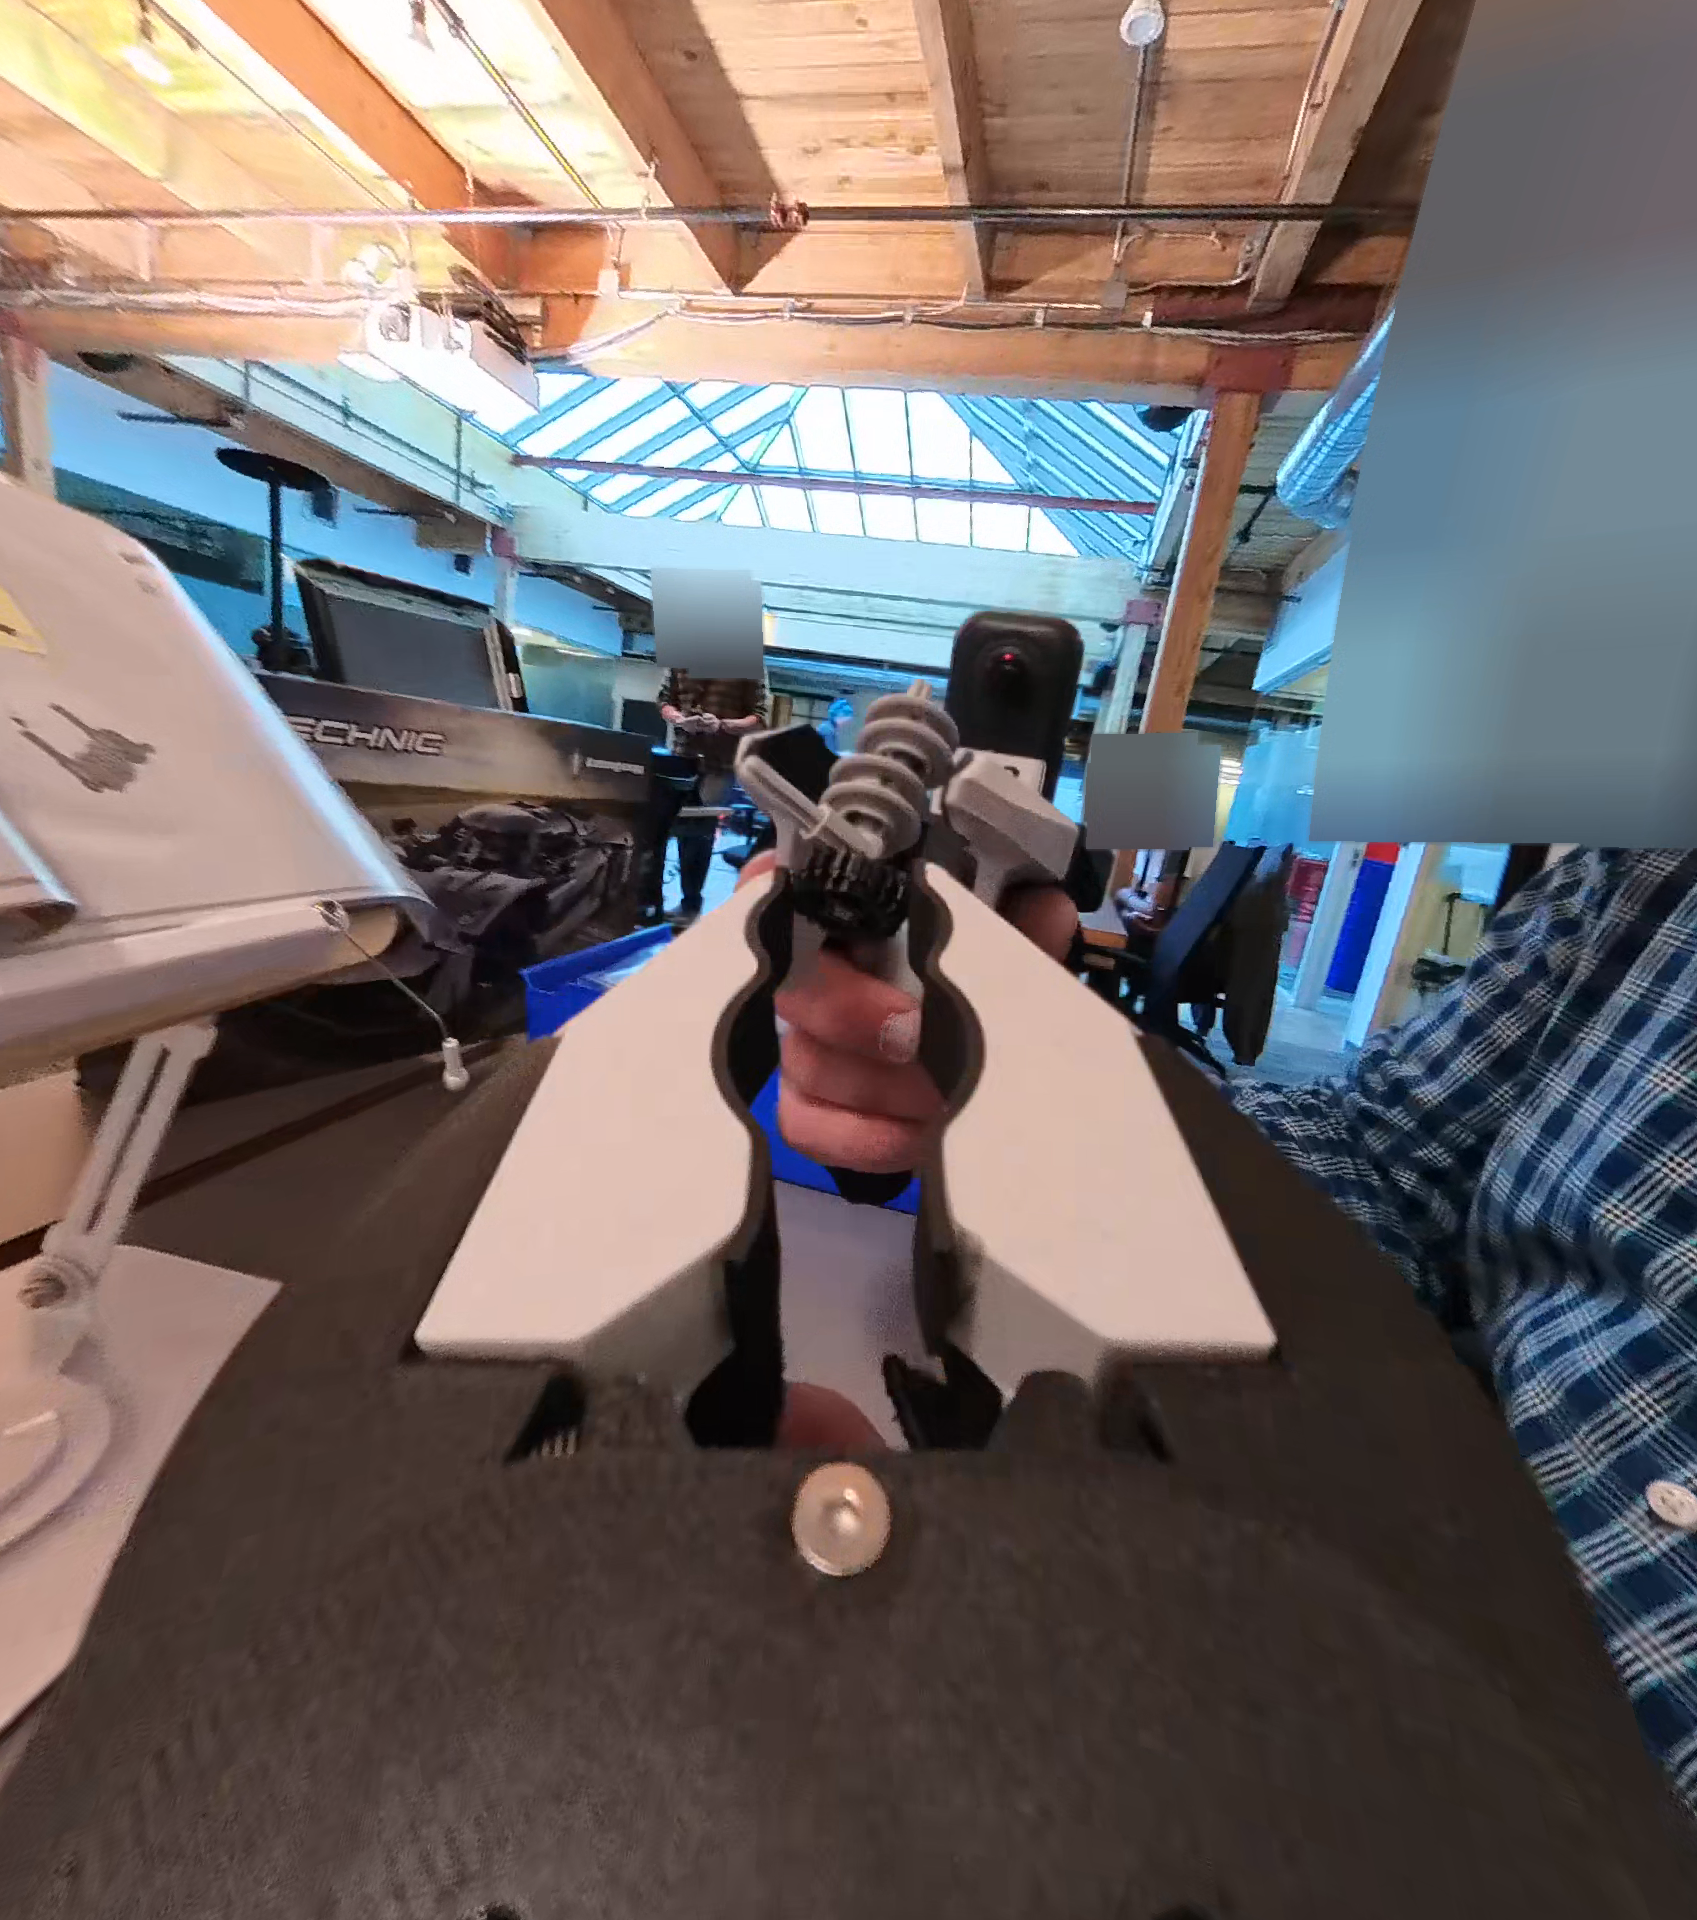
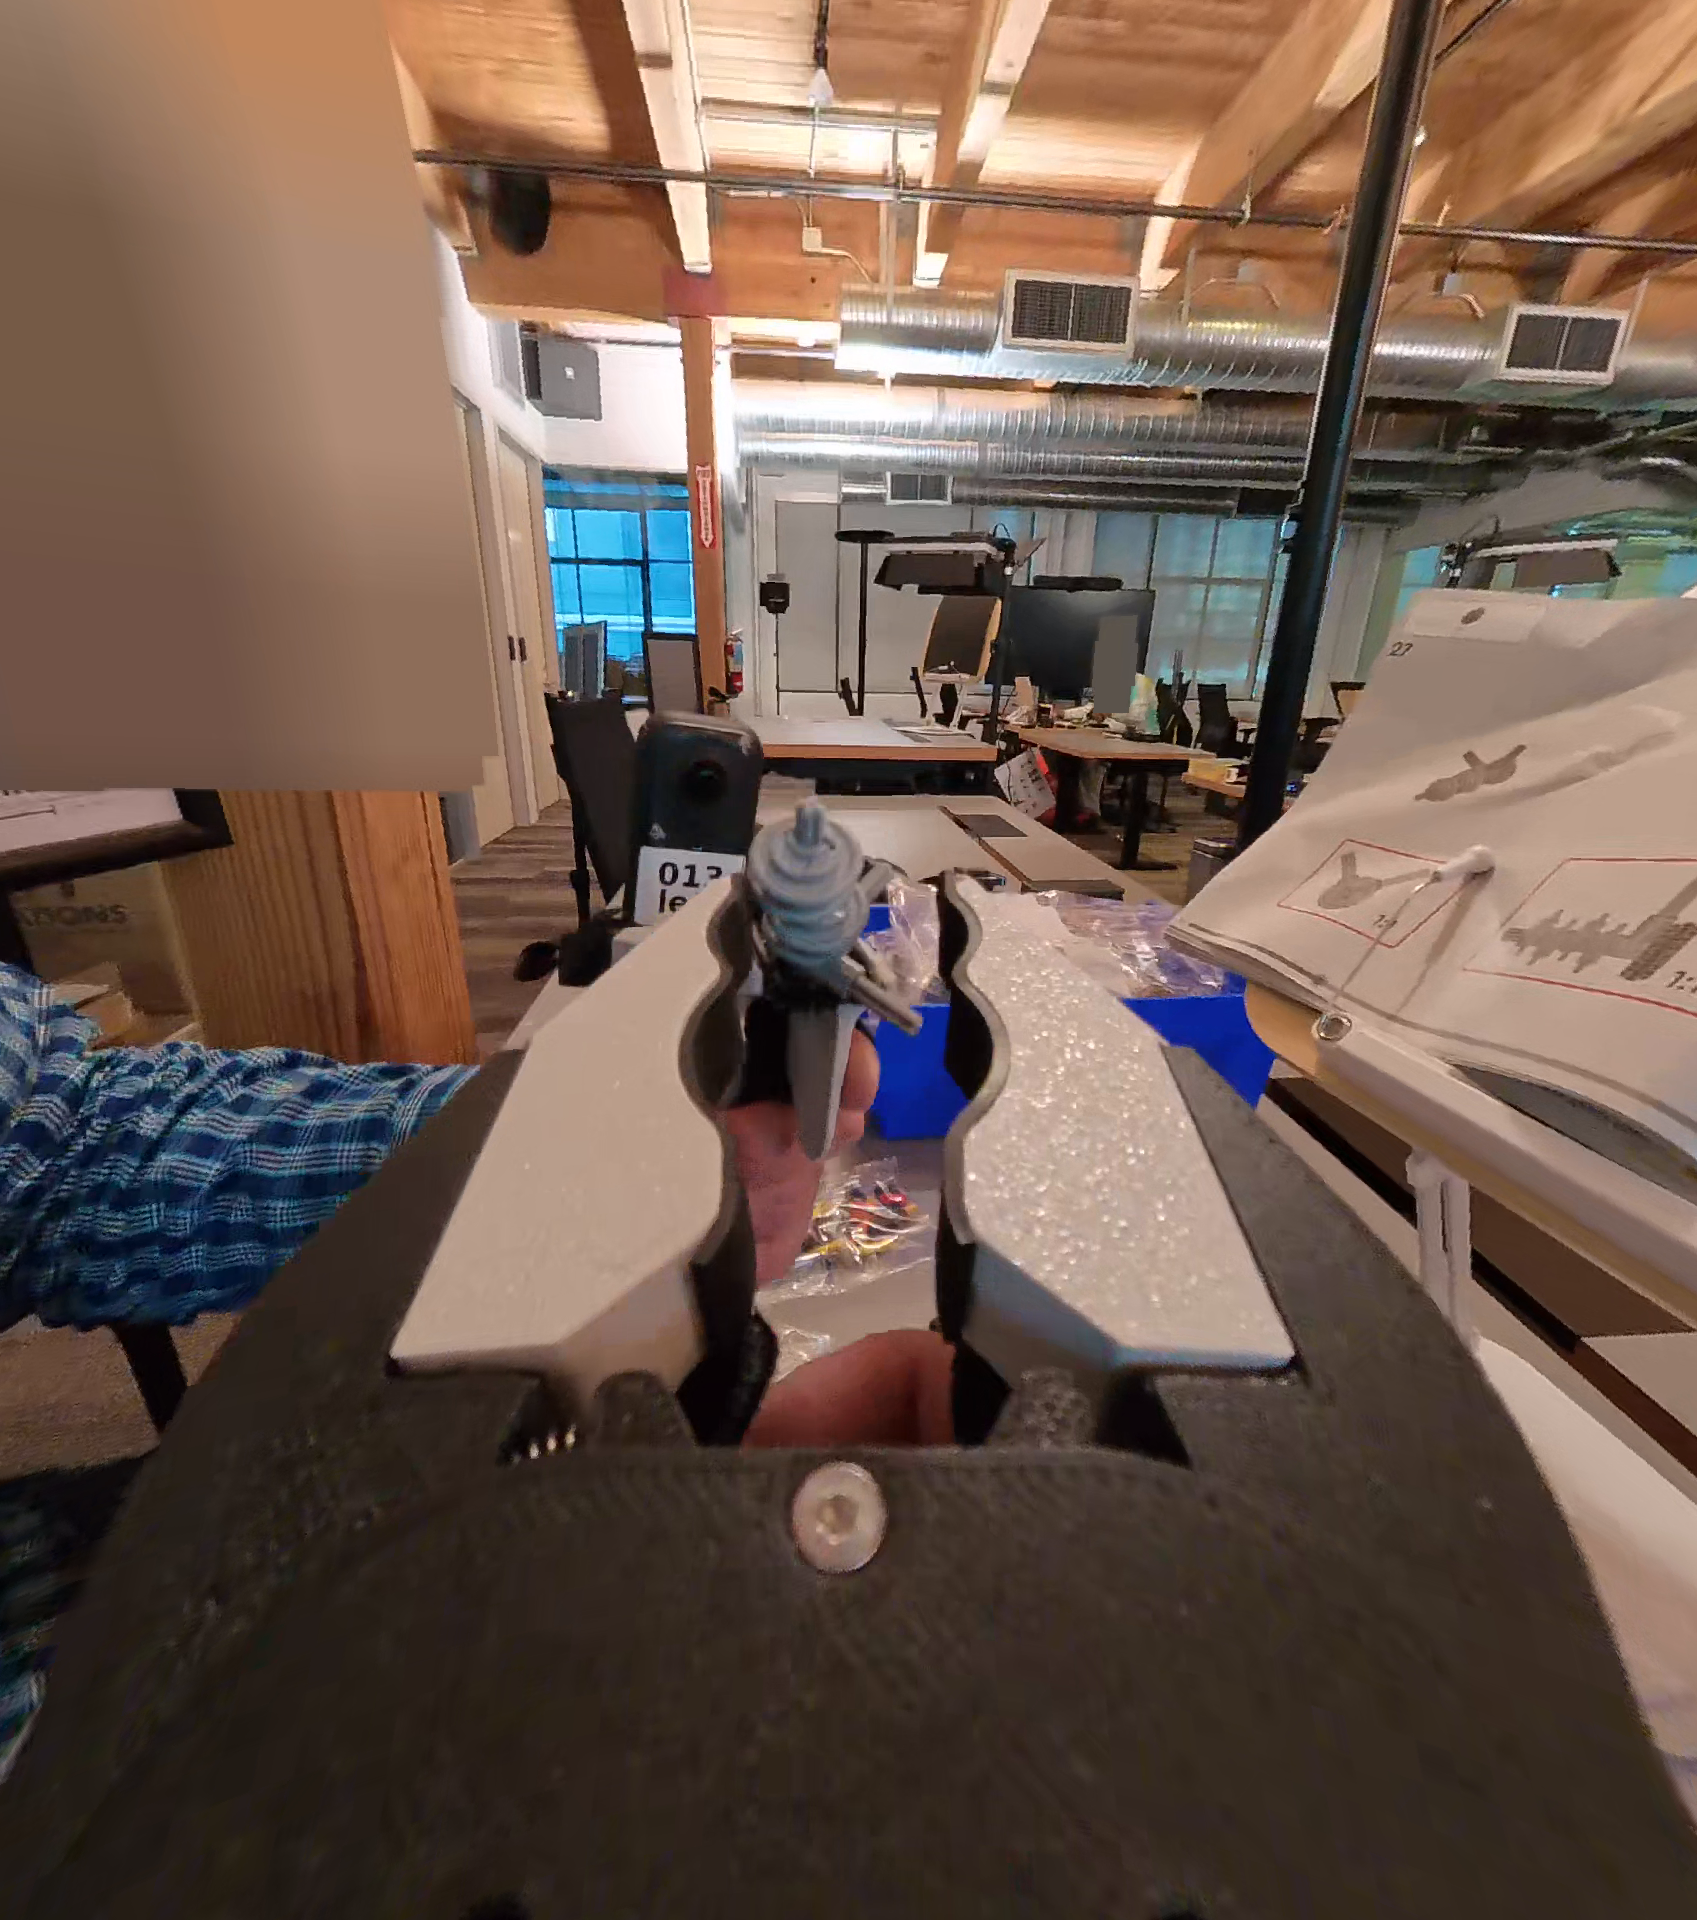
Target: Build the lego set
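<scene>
A: Left gripper raised above the desk. Fingers clenched on the lego assembly: black gear at the tips, grey ribbed bushings stacked on an axle above it.

B: Right gripper points at the same piece from the other side. Its 2 fingers stand apart, released. The assembly sits against the left finger's inner edge; the right finger is clear of it, with a gap between.

A: And the far ends of the right gripper show just behind the assembly in the left wrist view. A hand is below it.

B: Surface?

A: Dark desktop. An open instruction booklet on a white stand to the left. A blue bin behind the fingers.

B: From my side the blue bin holds clear plastic bags. A bag of small coloured parts lies on the desk under the fingers. Booklet to the right.

A: Room: wooden beam ceiling, a skylight, a black camera upright behind the grippers, 1 person standing far back.

B: Open office. Silver ducts, a black pole, desks and chairs. Plaid sleeve at left.
</scene>
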Demonstrator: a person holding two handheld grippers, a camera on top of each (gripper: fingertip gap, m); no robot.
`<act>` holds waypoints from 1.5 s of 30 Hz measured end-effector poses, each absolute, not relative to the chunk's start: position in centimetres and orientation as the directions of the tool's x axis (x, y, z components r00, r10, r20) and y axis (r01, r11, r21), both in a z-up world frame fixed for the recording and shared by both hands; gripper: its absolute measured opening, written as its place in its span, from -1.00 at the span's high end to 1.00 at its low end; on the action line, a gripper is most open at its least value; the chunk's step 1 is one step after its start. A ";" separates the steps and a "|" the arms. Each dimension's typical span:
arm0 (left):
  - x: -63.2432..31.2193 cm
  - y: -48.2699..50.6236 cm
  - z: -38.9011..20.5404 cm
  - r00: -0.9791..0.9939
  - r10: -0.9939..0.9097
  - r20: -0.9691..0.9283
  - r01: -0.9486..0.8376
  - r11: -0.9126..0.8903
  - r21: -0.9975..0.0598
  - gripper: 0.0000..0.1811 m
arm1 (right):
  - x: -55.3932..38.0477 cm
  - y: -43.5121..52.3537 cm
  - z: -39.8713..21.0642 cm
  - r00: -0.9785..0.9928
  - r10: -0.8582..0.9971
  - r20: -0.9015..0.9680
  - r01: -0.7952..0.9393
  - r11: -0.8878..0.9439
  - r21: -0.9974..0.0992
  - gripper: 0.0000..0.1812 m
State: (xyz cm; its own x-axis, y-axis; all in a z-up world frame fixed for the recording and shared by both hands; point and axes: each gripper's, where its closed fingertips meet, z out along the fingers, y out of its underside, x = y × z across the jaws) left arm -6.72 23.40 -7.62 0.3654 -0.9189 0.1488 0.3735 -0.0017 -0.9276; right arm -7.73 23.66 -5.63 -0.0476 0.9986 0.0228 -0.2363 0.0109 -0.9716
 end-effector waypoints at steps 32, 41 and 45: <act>-8.3 25.6 -9.8 0.751 -0.656 0.075 0.042 -0.067 -0.997 0.79 | -9.7 25.2 -10.0 0.157 0.474 0.867 0.466 0.738 -0.488 0.68; -8.6 24.7 -9.3 0.535 -0.778 0.329 0.301 -0.188 -0.935 0.79 | -8.4 25.6 -8.9 0.129 0.552 0.824 0.397 0.733 -0.553 0.70; -8.7 24.3 -8.8 0.489 -0.799 0.351 0.351 -0.189 -0.917 0.79 | -7.9 25.2 -8.5 0.137 0.646 0.751 0.340 0.682 -0.648 0.65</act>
State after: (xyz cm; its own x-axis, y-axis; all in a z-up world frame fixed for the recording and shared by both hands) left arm -8.73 24.35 -8.85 0.4887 -0.7987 0.3512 0.3509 -0.1886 -0.9172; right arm -7.85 25.22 -8.51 0.1375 0.6457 0.7511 0.3400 0.6815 -0.6480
